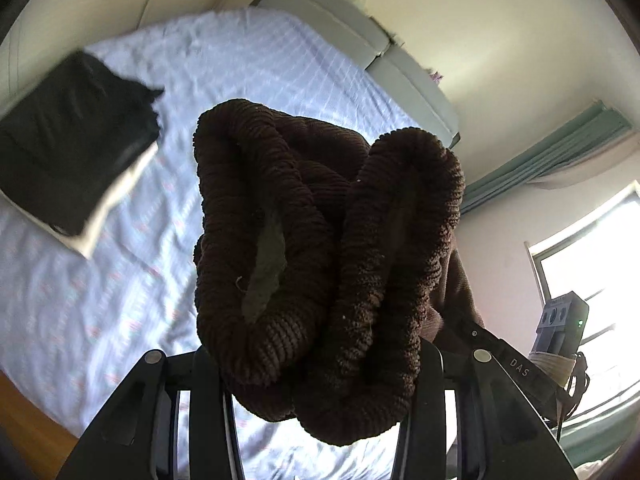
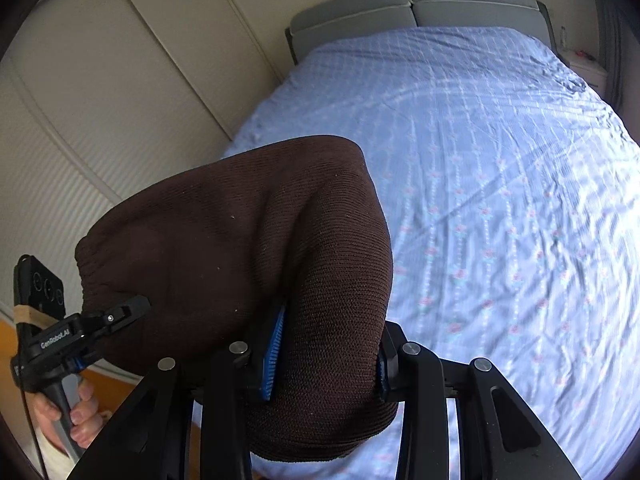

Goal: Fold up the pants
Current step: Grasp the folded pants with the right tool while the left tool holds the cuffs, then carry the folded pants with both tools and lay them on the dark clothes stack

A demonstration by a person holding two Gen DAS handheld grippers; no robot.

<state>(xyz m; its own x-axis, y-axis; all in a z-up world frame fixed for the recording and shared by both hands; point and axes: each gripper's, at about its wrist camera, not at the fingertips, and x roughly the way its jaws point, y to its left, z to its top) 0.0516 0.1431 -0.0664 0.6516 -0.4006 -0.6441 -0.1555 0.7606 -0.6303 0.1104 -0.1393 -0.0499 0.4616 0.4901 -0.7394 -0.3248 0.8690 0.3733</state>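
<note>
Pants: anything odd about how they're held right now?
The brown pants are bunched in thick rolls between the left gripper jaws, not flat. The right gripper clamps another wad above the bed. Nothing looks torn.

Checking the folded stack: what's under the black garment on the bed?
A white folded piece shows beneath the black garment, on the blue sheet. Anything further under is covered.

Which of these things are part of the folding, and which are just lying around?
Part of the job:
- brown pants
- left gripper, clamped on them
- right gripper, clamped on them
- bed

Lying about:
- black folded clothes
- headboard
- window
</note>
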